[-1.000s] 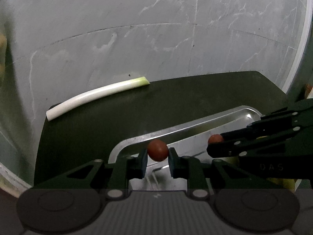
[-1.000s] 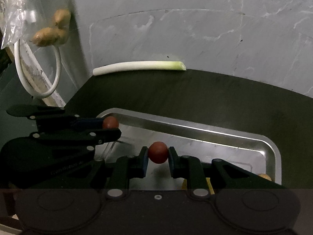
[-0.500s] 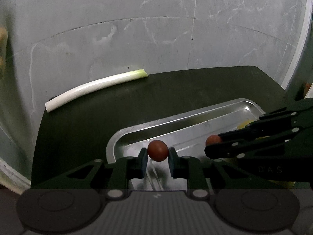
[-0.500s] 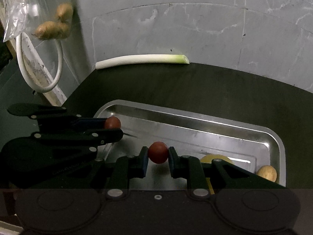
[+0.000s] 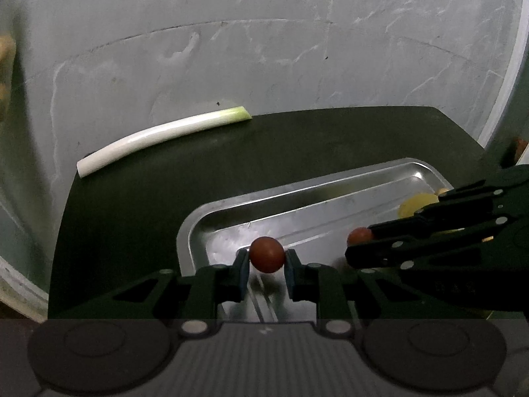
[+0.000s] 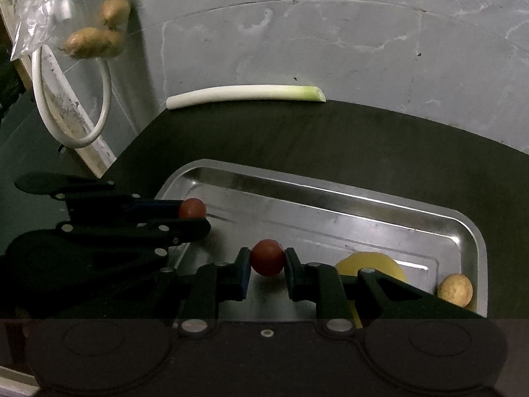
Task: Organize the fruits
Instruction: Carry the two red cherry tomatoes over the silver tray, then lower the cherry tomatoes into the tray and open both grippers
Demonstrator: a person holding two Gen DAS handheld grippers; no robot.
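A: What does the metal tray (image 6: 330,195) hold?

B: A pale yellow fruit (image 6: 373,263) toward its right end, partly behind the finger of the right hand-held gripper (image 6: 267,259), and a small tan round fruit (image 6: 455,289) in the right corner. The left part of the tray floor is bare.

A: And the hand-held grippers?

B: The left hand-held gripper (image 5: 267,258) is clamped on a small red round fruit (image 5: 266,254), pinched between its two pads above the tray's left end. The right one grips a second red fruit (image 6: 267,257) the same way, above the tray's middle.

A: Anything outside the tray?

B: A leek stalk (image 6: 244,93) lies along the far edge of the dark table (image 6: 330,139), well apart from the tray. Off to the left, a clear plastic bag (image 6: 43,10) holding brownish tubers (image 6: 92,43) hangs by the wall, beside a white cable loop (image 6: 69,139).
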